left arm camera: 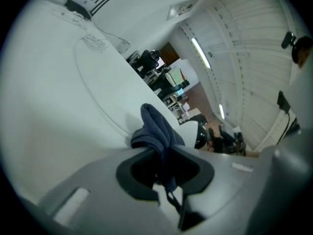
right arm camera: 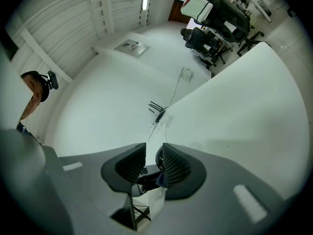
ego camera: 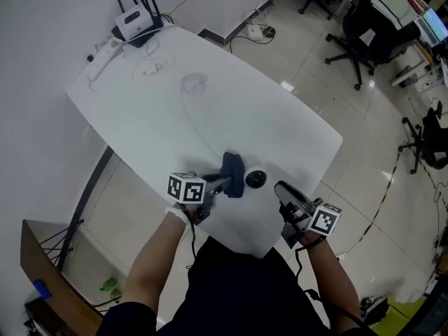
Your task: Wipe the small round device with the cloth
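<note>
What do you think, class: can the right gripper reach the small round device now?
Probably yes: the right gripper, jaws apart, sits beside the small round device with nothing between them; the cloth held by the left gripper is at the device's other side.

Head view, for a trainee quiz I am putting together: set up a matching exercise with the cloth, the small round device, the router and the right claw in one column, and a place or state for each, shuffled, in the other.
Column one:
1. cloth
2. small round device
3. router
4. right claw

Column two:
A. at the far corner of the table
B. open, holding nothing
C. clamped in the left claw
D. on the table between the two claws, near its front edge

Pairs: 1-C, 2-D, 3-A, 4-B.
</note>
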A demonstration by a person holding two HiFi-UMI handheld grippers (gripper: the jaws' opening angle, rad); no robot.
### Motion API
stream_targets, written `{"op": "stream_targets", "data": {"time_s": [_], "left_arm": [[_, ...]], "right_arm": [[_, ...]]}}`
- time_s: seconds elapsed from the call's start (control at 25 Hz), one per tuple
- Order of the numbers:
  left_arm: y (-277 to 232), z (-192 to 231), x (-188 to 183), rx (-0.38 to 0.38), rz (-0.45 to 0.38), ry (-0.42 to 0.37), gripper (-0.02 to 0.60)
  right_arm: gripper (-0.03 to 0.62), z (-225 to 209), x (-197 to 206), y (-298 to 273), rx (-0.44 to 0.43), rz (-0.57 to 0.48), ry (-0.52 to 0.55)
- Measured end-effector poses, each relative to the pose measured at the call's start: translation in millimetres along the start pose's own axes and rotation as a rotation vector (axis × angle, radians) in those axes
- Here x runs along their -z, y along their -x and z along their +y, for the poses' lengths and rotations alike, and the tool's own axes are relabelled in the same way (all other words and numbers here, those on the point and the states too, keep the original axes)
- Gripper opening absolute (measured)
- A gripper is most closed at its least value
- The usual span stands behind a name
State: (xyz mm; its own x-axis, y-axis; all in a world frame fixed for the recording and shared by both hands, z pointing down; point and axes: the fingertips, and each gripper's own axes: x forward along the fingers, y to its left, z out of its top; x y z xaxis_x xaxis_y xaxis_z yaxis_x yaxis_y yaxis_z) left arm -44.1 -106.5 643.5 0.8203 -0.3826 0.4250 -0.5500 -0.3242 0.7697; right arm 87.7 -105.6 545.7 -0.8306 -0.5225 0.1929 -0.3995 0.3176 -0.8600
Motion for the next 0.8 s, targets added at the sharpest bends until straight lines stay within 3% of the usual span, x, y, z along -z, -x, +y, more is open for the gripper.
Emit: {"op": "stream_targets", "data": {"time_s": [0.24, 0.36, 0.64, 0.8], "left_arm": [[0.5, 5.0, 10.1, -0.267, 0.206, -0.360, 0.057], [-1.9, -12.2, 10.1, -0.287, 0.216, -0.467, 0.058], [8.8, -81.0, -4.7, -0.135, 0.008, -0.307, 0.058], [18.5, -120.6, -21.4, -0.008, -0.108, -0.213, 0.058]], "right_arm": [[0.108, 1.1, 2.9, 6.4, 0.008, -0.013, 0.001], [0.107, 3.5, 5.3, 8.7, 0.011, -0.024, -0.001], [0.106, 9.7, 11.9, 21.7, 0.006, -0.032, 0.004], [0.106, 12.5, 13.5, 23.1, 0.003, -0.031, 0.008]]}}
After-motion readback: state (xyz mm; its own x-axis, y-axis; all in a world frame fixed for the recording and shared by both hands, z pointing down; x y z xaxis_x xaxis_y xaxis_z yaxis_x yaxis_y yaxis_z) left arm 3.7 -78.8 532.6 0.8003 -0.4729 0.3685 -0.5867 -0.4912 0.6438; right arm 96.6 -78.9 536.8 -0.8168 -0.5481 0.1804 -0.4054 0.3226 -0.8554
